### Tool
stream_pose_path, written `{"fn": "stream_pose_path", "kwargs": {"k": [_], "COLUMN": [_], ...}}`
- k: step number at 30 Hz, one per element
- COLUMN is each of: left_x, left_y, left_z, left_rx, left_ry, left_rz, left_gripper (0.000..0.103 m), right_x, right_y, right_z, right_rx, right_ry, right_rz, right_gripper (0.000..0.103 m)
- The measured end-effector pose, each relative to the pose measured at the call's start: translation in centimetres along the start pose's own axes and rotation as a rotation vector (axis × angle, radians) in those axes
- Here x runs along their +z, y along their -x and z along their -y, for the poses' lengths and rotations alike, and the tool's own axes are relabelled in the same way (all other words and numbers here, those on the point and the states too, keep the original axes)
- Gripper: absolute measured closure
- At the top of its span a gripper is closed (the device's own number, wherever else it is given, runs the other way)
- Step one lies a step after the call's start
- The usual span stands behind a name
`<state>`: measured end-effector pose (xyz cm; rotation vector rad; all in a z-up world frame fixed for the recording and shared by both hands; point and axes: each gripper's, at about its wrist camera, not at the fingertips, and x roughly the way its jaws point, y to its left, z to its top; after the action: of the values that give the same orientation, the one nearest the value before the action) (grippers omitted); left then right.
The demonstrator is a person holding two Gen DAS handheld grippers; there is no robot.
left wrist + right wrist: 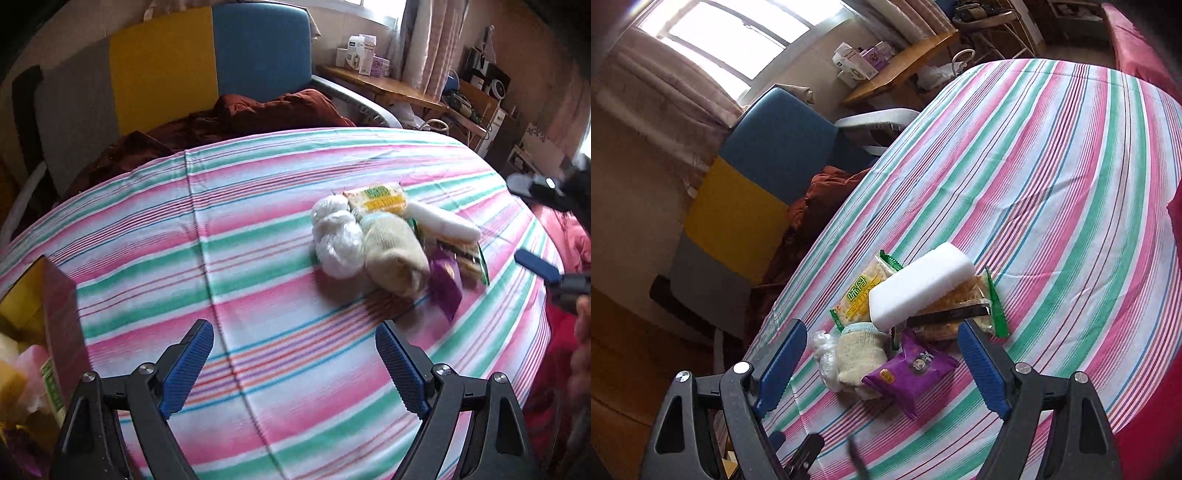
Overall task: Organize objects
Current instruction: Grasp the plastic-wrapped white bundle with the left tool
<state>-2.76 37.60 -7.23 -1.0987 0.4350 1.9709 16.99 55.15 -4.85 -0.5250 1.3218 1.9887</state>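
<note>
Pile of small items sits bunched together on the striped bed sheet (258, 206), right of centre in the left wrist view, not yet sorted: purple snack packet (910, 374), knitted cream glove (862, 354), crumpled clear plastic bags (338, 236), white foam block (919, 291), green-edged cracker packet (860, 295), and a second cracker packet (964, 314) under the block with a dark flat strip lying across it (cannot tell what it is)

Box (55, 314) with red-brown side and yellow inner flap stands at the left edge of the left wrist view, already holding some things: a green-labelled packet, something yellow, something pink, too blurred to name. Judged from this: part of the sorting is done, most of the pile still to go

Left gripper (295, 365) hovers over bare sheet, jaws wide apart, nothing between them, well short of the pile. Right gripper (882, 367) hangs close above the pile, jaws wide apart, framing the glove and purple packet in its view, pads not pressing on anything

Writing: cracker packet has green Chinese characters plus Latin letters, looks like "WEIDAN", not sure. Purple packet has white Chinese characters and a small orange badge, unreadable. White and purple cartons (364, 55) on the wooden tabletop (388, 86) behind the bed, print too small to read
</note>
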Motion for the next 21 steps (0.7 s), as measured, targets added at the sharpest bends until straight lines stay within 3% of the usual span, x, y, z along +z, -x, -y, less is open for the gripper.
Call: {"fn": "stream_pose_path", "kwargs": {"k": [14, 18, 21], "left_x": [6.9, 7.6, 7.2], "left_y": [-6.4, -9.7, -9.8], "left_z": [0.3, 0.3, 0.8], "left_rx": [-0.049, -0.04, 0.031], "left_ry": [0.124, 0.132, 0.063], "left_rz": [-0.016, -0.089, -0.05], "left_gripper": [0.016, 0.036, 0.055], "right_x": [-0.3, -0.3, -0.4], "right_y": [-1.0, -1.2, -1.3], "right_z": [-0.3, -0.1, -0.2], "right_rx": [0.014, 0.009, 0.003], "right_ry": [0.02, 0.015, 0.02], "right_rz": [-0.057, -0.072, -0.074], "right_gripper": [0.017, 0.017, 0.018]}}
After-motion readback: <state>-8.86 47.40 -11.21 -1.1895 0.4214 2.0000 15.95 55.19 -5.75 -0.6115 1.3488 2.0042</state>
